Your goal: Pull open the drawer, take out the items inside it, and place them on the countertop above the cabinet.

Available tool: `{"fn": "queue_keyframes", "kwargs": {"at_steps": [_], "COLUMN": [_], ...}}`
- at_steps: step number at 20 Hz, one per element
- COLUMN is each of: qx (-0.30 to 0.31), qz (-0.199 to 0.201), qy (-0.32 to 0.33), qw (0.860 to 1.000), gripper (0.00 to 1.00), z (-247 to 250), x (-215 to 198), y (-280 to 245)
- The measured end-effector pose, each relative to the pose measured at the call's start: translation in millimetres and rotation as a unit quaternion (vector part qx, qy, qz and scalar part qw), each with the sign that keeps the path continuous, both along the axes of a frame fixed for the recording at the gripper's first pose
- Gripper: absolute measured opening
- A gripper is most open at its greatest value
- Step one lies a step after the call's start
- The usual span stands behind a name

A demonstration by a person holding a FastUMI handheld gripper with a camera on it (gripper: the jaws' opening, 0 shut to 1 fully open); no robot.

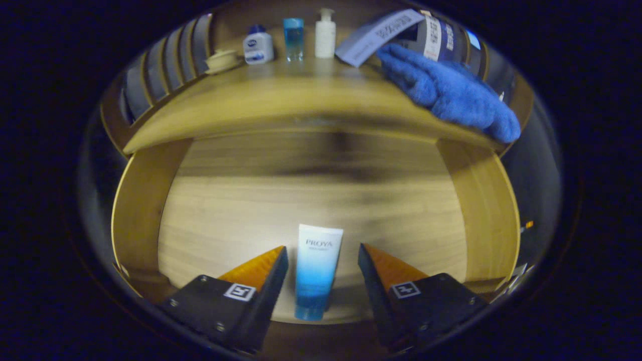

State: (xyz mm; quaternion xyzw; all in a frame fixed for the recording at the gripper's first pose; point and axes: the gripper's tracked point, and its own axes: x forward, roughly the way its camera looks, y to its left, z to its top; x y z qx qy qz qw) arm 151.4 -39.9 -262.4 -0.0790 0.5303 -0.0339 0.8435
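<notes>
Claw (323,255): we are seeing it spread wide, its fingers flanking the tube and touching nothing.
Tube (317,271): it is lying on the floor of the drawer (140,210), which is standing pulled open, cap end toward us.
Counter (281,100): it is carrying a blue towel (451,93), three bottles (293,37) and what we are taking to be a small dish (221,60), though it is blurred.

Drawer (140,210) and countertop (281,100) finished in pale matt wood grain, tube (317,268) of smooth glossy plastic, towel (446,93) of fluffy cloth
</notes>
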Motion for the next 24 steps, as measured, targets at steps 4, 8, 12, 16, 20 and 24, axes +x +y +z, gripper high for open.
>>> {"fn": "queue_keyframes", "kwargs": {"at_steps": [4, 8, 12, 16, 20, 24], "qx": [-0.023, 0.021, 0.054, 0.070, 0.085, 0.106], "qz": [0.019, 0.046, 0.064, 0.075, 0.078, 0.057], "qy": [0.046, 0.021, -0.060, -0.161, -0.263, -0.349], "qw": [0.999, 0.999, 0.995, 0.982, 0.958, 0.929], "gripper": [0.50, 0.44, 0.44, 0.44, 0.44, 0.44], "z": [-9, -1, 29, 72, 132, 195], "x": [-8, -9, -12, -5, -1, 13], "y": [-4, 19, 38, 44, 48, 48]}}
